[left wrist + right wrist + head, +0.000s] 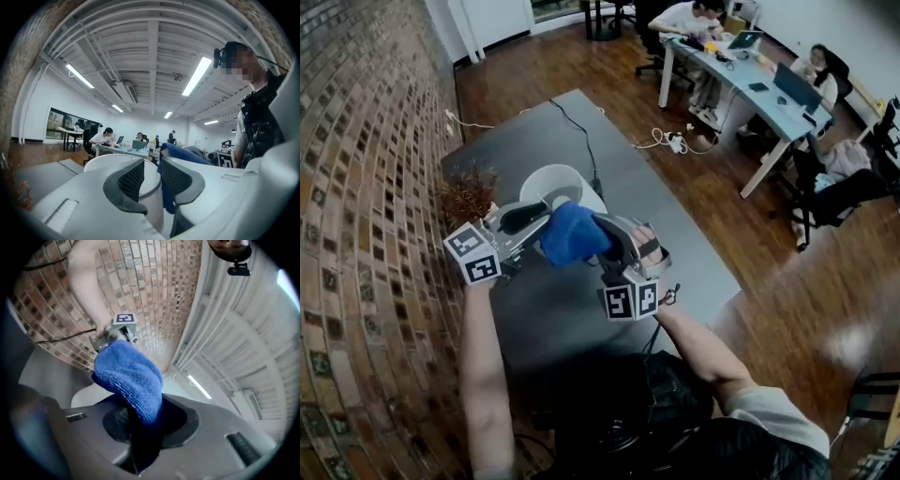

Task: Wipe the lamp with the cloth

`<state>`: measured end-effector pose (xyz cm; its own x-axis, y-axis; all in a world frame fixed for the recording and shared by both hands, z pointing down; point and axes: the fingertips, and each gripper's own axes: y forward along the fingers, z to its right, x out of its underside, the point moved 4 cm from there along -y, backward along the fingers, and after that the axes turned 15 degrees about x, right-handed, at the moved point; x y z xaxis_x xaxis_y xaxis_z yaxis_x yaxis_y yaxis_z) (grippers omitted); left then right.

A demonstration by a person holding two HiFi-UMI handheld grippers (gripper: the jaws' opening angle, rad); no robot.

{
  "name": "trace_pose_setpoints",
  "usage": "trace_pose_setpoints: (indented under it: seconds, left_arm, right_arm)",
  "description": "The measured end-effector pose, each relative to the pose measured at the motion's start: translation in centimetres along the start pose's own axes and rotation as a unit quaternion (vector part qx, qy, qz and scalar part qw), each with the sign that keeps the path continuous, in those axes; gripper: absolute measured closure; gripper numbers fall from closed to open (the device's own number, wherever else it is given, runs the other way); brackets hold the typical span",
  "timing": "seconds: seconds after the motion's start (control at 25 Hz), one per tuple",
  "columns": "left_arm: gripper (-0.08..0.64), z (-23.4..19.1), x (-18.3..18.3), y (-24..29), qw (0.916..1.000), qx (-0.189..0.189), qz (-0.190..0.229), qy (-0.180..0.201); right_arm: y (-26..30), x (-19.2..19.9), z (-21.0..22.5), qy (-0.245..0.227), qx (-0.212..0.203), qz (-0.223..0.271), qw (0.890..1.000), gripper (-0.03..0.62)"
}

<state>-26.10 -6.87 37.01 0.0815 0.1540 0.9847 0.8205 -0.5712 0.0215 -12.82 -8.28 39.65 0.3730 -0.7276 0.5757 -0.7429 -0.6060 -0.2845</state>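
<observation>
Head view: the white lamp [551,180] stands on the grey desk [656,206] beside a brick wall [366,187]. The left hand-held gripper [542,214] reaches to the lamp's near rim. The right hand-held gripper [600,232] holds the blue cloth [570,236] at the lamp's near side.

Left gripper view: the jaws grip the lamp's rim, one pad inside and one outside. The cloth's edge hangs just beside the outer pad.

Right gripper view: the jaws are clamped on the cloth, which bunches out ahead of them towards the lamp.
</observation>
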Motion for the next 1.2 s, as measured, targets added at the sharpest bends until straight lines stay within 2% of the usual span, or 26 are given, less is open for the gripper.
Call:
trace_pose_setpoints:
  seconds: [0.08,0.2,0.28,0.32,0.4,0.48,0.56,0.64,0.72,0.76,0.84,0.92,1.04,1.12,1.2]
  left_arm:
    - [0.462,0.0,0.1,0.0,1.0000,-0.007,-0.003,0.000]
    - [0.463,0.0,0.1,0.0,0.9998,-0.017,-0.013,0.002]
    - [0.462,0.2,0.2,0.0,0.9996,-0.020,-0.019,0.004]
    - [0.463,0.2,0.3,0.1,0.9995,-0.022,-0.024,0.006]
    - [0.462,0.4,0.3,0.4,0.9986,-0.029,-0.042,0.016]
    - [0.460,0.7,0.2,0.9,0.9967,-0.032,-0.068,0.031]
    - [0.460,1.4,-0.4,1.5,0.9947,-0.042,-0.082,0.046]
    - [0.456,1.8,-1.2,2.0,0.9920,-0.077,-0.087,0.049]
    - [0.457,1.9,-1.5,2.9,0.9868,-0.115,-0.107,0.039]
    - [0.457,1.9,-1.3,3.6,0.9838,-0.127,-0.123,0.032]
    - [0.456,1.9,-0.4,5.2,0.9753,-0.145,-0.166,0.017]
    - [0.456,1.5,0.6,6.3,0.9642,-0.166,-0.207,0.008]
    - [0.456,1.4,1.4,6.8,0.9505,-0.184,-0.250,-0.004]
    - [0.456,1.7,1.7,6.9,0.9439,-0.187,-0.272,-0.010]
    - [0.456,1.7,1.8,6.9,0.9411,-0.189,-0.280,-0.006]
  right_arm:
    - [0.8,1.1,-1.7,-0.001,0.000,0.008,1.000,0.508]
    - [-1.8,4.3,-7.4,-0.007,-0.060,-0.002,0.998,0.508]
    - [-4.7,7.7,-11.2,0.006,-0.131,-0.051,0.990,0.508]
    - [-5.9,9.5,-12.5,0.021,-0.165,-0.086,0.982,0.509]
    - [-7.1,11.9,-12.9,0.078,-0.197,-0.152,0.965,0.509]
    - [-6.1,12.6,-10.0,0.161,-0.174,-0.191,0.953,0.509]
    - [-3.9,11.9,-5.3,0.261,-0.127,-0.199,0.936,0.509]
    - [-1.3,10.1,-0.3,0.367,-0.087,-0.177,0.909,0.509]
    - [1.0,7.7,3.5,0.436,-0.066,-0.134,0.888,0.509]
    - [2.0,6.7,4.3,0.448,-0.065,-0.116,0.884,0.509]
    - [3.3,5.9,3.6,0.439,-0.079,-0.107,0.888,0.509]
    - [3.4,6.9,0.6,0.422,-0.105,-0.129,0.891,0.509]
    - [1.5,9.9,-4.4,0.412,-0.133,-0.156,0.888,0.509]
    - [-0.1,12.3,-6.8,0.424,-0.147,-0.186,0.874,0.514]
    - [-1.5,15.2,-8.5,0.438,-0.168,-0.247,0.848,0.515]
